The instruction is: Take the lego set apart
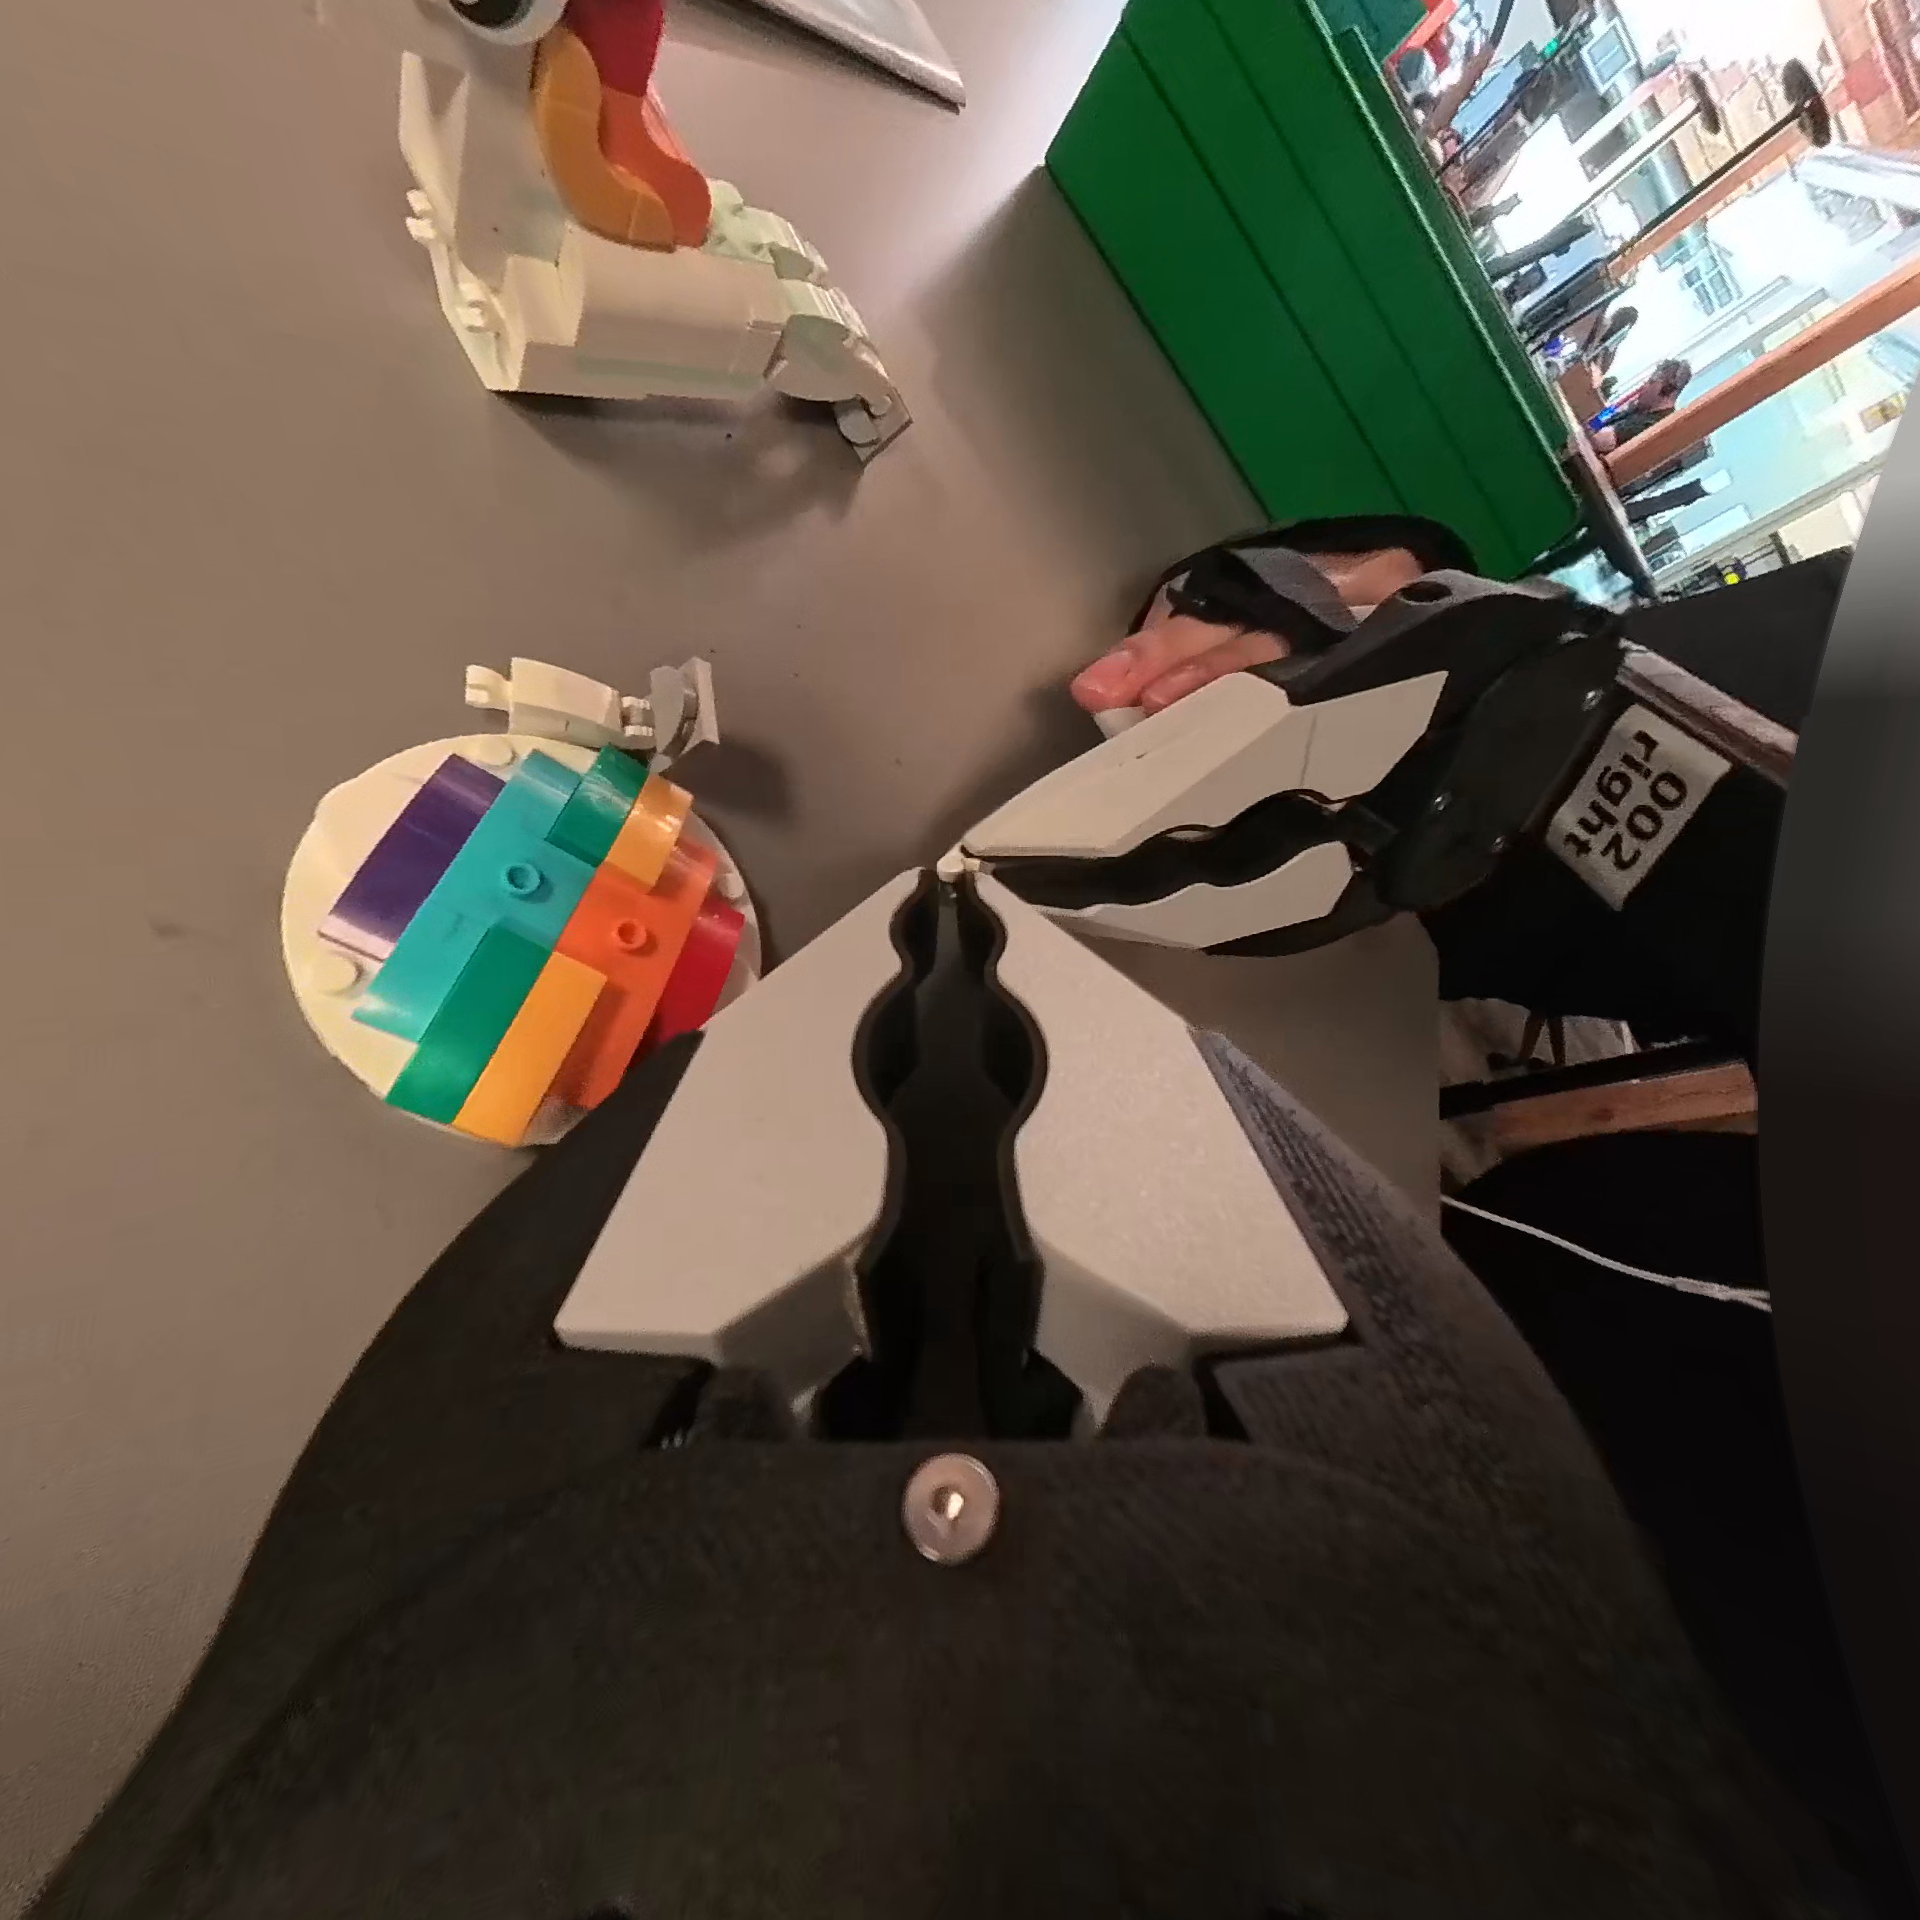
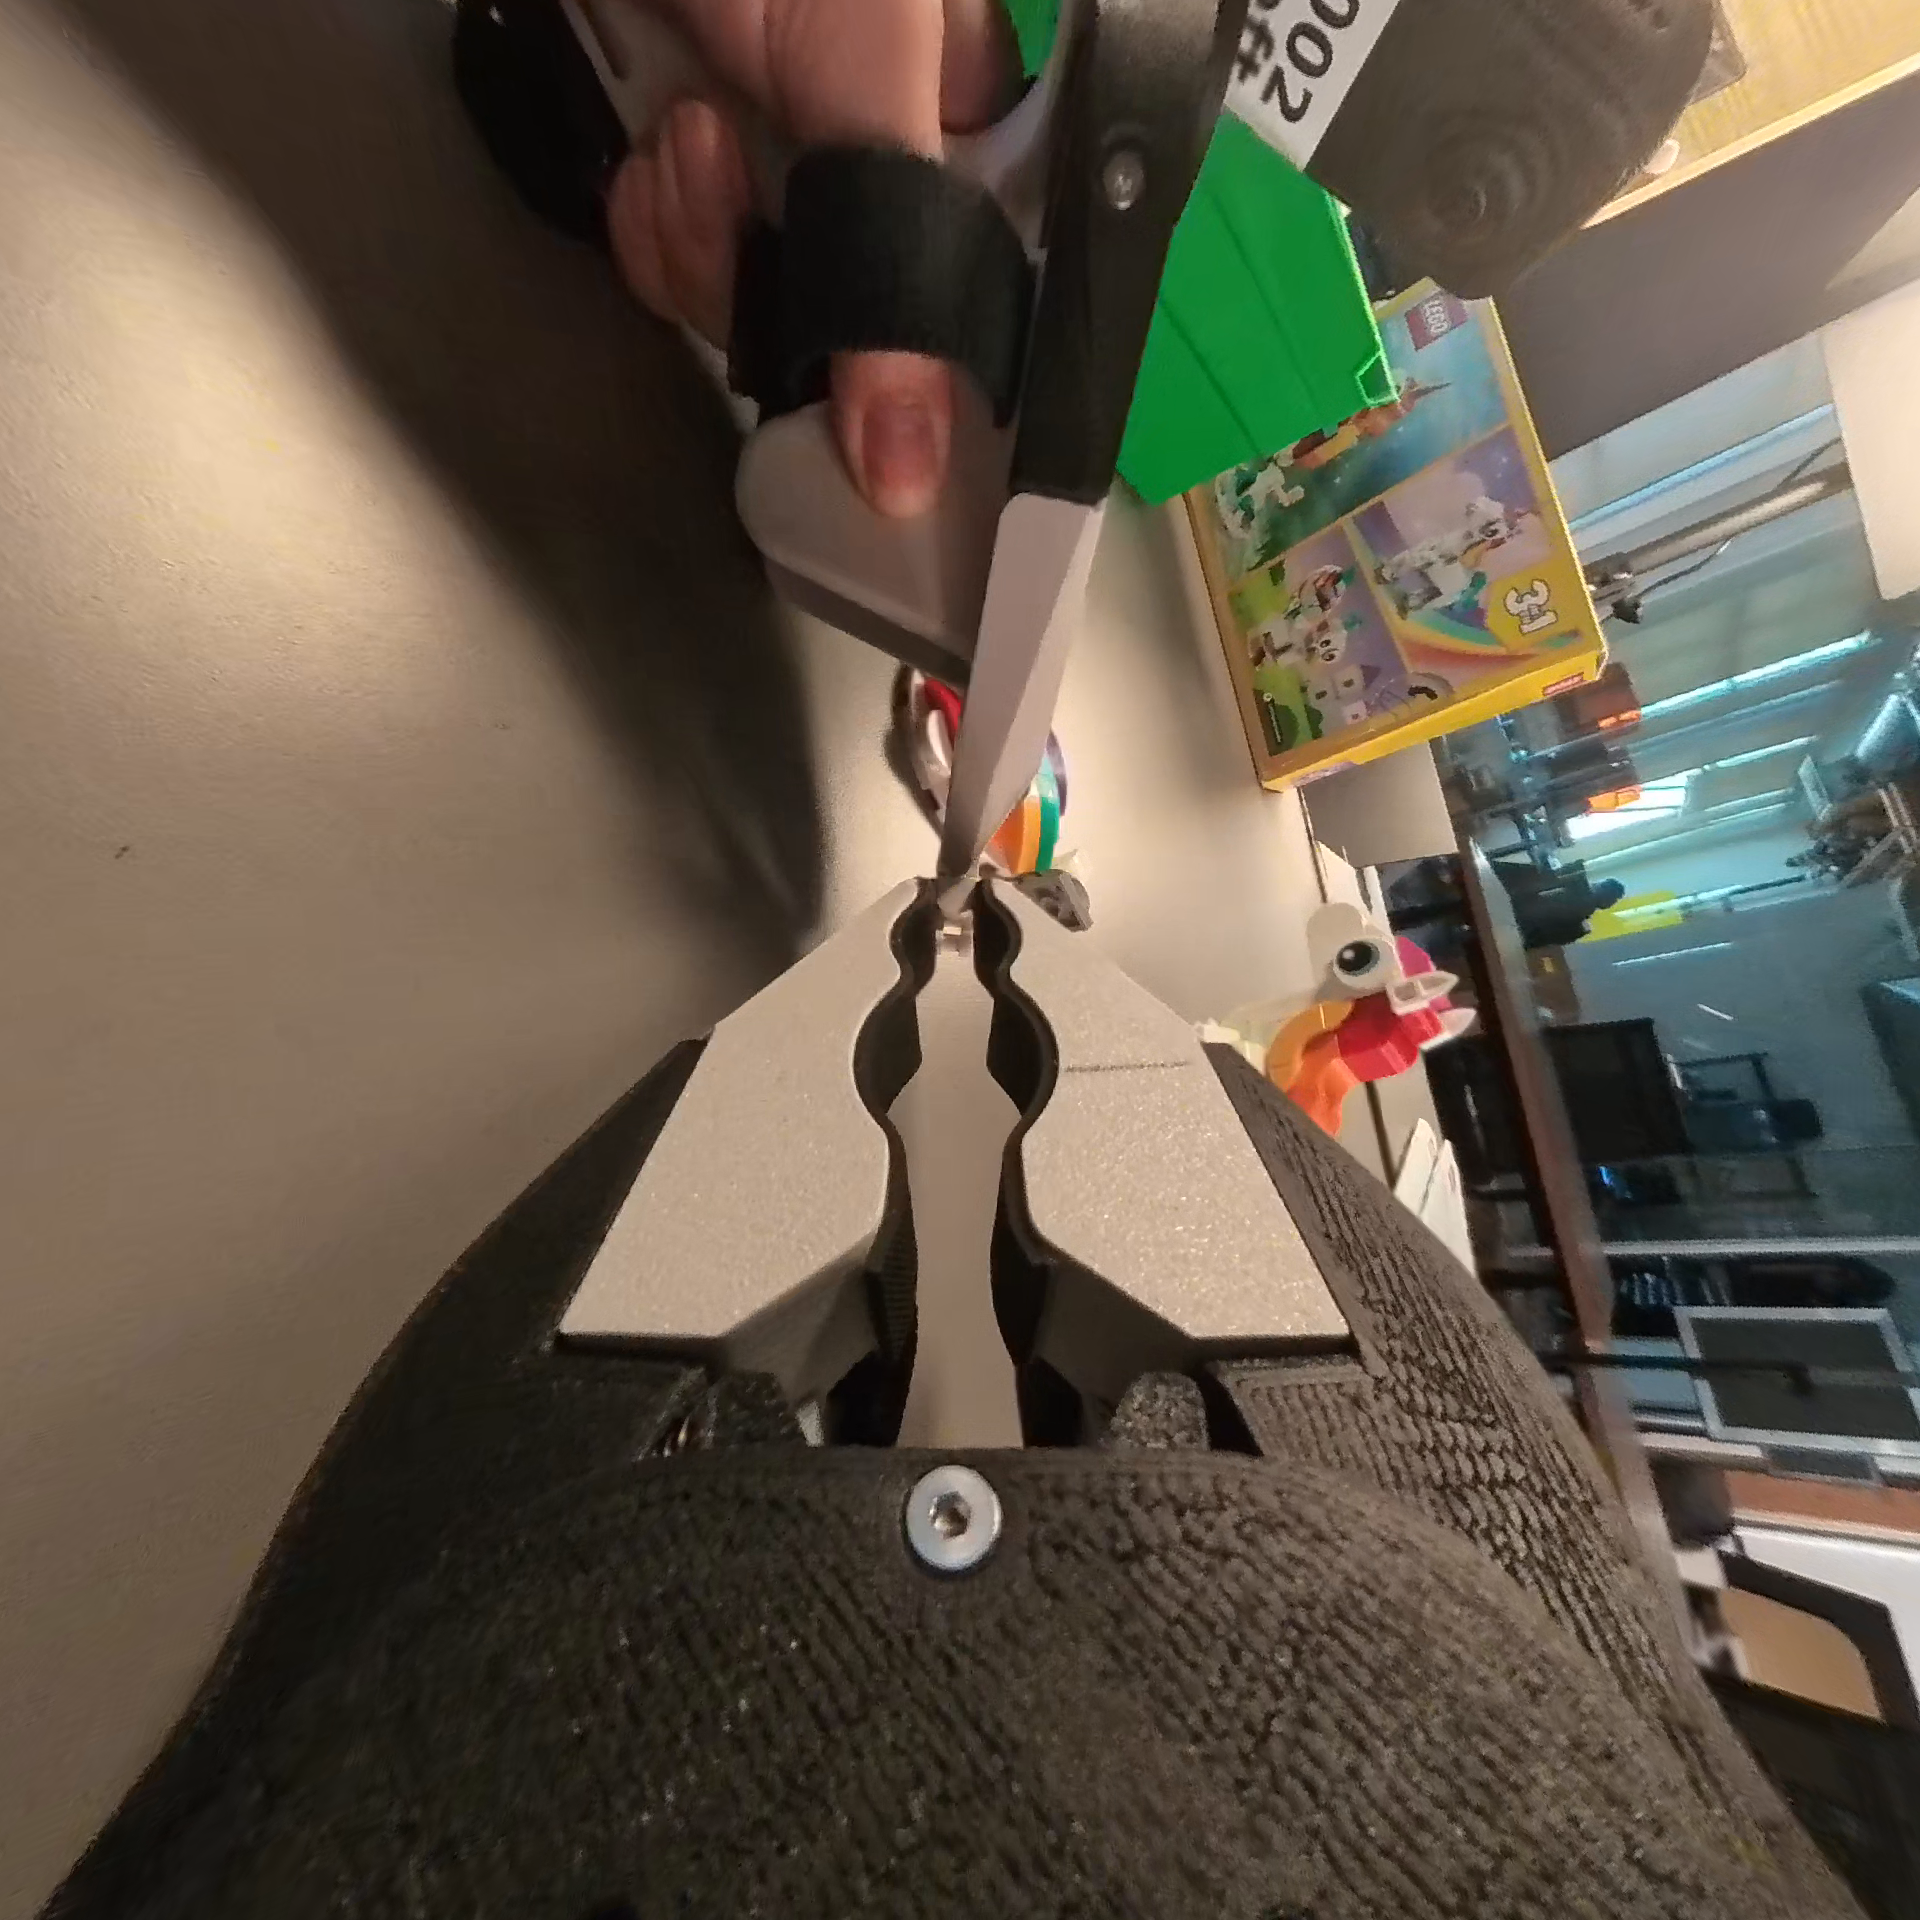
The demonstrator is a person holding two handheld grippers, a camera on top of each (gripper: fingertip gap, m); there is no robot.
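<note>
My left gripper [image 1: 945, 883] and right gripper [image 1: 979, 847] meet tip to tip above the grey table, both shut on one small white lego piece [image 1: 950, 862]. In the right wrist view the piece [image 2: 950, 938] sits between the right gripper's [image 2: 948, 914] tips, and the left gripper [image 2: 961, 857] comes down onto it from above. A round white lego base with rainbow bricks [image 1: 520, 935] lies on the table left of the tips. A white lego body with an orange and red mane [image 1: 634, 281] lies farther off. Its big-eyed head shows in the right wrist view [image 2: 1351, 987].
A green bin [image 1: 1299, 281] stands at the table's far side, with a yellow lego box [image 2: 1392, 540] beside it. The rainbow base [image 2: 1039, 816] is mostly hidden behind the left gripper in the right wrist view. The table edge [image 1: 1455, 1039] lies to the right. Left and right tips are no more than a few centimetres apart.
</note>
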